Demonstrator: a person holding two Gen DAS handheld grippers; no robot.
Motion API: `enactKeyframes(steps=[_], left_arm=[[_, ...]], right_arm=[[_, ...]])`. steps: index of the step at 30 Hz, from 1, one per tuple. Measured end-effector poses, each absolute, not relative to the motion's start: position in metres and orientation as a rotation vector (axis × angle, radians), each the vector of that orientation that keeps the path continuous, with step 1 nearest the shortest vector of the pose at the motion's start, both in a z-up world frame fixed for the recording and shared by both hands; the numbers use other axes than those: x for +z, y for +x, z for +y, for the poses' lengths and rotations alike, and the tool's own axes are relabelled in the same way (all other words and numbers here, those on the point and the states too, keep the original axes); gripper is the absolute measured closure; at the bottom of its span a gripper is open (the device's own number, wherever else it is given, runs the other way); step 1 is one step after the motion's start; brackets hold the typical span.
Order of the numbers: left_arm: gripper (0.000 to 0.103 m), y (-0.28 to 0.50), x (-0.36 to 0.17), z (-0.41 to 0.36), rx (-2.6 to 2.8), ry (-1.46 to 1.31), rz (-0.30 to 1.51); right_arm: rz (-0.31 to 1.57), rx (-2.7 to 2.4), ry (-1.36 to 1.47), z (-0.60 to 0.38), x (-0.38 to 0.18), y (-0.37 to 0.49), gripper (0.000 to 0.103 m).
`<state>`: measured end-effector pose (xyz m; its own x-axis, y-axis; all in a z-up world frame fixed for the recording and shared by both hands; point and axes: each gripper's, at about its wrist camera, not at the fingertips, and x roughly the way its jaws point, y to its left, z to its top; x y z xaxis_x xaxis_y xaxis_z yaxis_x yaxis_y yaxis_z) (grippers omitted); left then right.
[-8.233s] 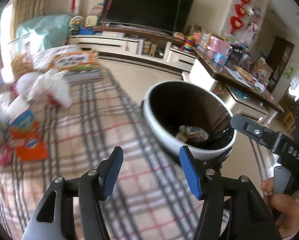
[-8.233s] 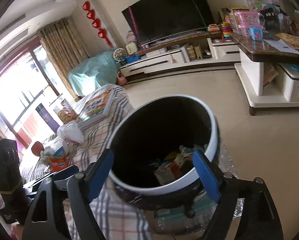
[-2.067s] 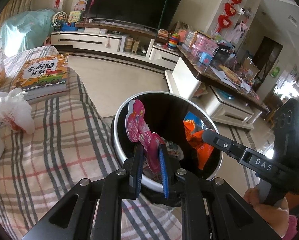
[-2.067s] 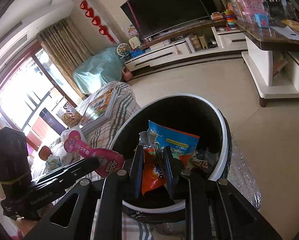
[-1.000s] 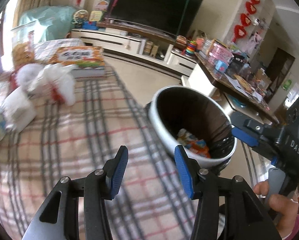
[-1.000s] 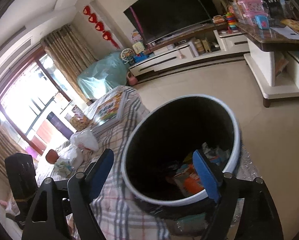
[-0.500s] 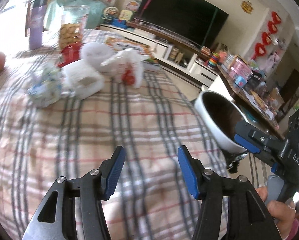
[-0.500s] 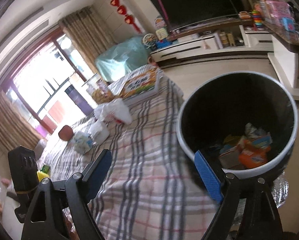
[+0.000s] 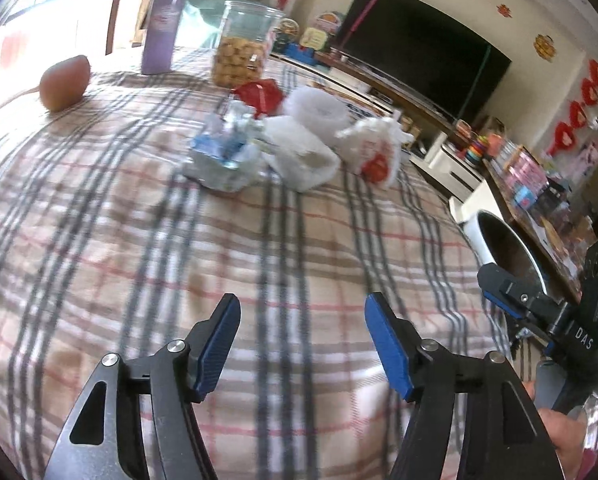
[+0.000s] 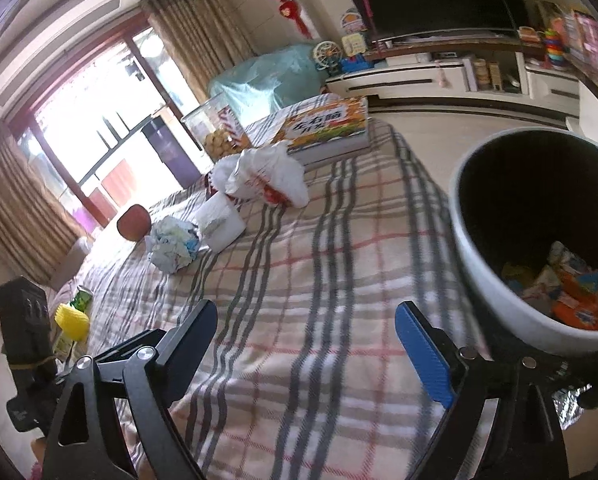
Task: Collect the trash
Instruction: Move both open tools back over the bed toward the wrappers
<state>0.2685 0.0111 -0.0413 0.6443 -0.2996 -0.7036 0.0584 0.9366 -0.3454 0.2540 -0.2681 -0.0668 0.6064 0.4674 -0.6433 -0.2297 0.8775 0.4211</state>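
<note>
On the far left of my left camera I see a brown round thing (image 9: 65,82), a purple bottle (image 9: 164,26) and a jar of cookies (image 9: 245,46). I do not think these are trash.

Next comes the trash, in a little pile on the checked counter (image 9: 139,240), well ahead of me. First is a crumpled blue and white wrapper (image 9: 223,156). It looks very light and soft. I think it will squash flat, so I should pinch the puffy middle. Just beside it is a white tissue wad (image 9: 303,156). It looks soft too, and I can grab it anywhere. Then there is a white plastic bag with red print (image 9: 373,150). It is thin and may be slippery, so I would take a bunched fold near the top.

My left gripper (image 9: 303,344) has its jaws wide apart. They hold nothing and touch nothing.

In my right camera the same pile sits to the upper left, with the bag (image 10: 259,180) near a big book (image 10: 327,126). My right gripper (image 10: 305,344) is spread wide too, and it is empty. The trash can (image 10: 495,280) is at the far right, past the counter edge. It has some wrappers in the bottom.
</note>
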Motion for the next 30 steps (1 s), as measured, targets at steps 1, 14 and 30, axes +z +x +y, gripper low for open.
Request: enactKeyframes(steps=[1,14,30], left_arm=[[0.039,0.269,-0.041,0.012,-0.201,-0.306,0.850],[0.037,0.284,-0.039,0.024,-0.138,-0.315,0.863],[0.034,0.350,-0.043,0.040,-0.088,-0.279,0.840]], right_arm=[[0.831,0.415,0.309,-0.265,-0.068,0.256,0.011],[0.842,0.446,0.261,-0.237,-0.070,0.290,0.011],[0.835,0.469,0.213,-0.208,-0.075,0.351,0.011]])
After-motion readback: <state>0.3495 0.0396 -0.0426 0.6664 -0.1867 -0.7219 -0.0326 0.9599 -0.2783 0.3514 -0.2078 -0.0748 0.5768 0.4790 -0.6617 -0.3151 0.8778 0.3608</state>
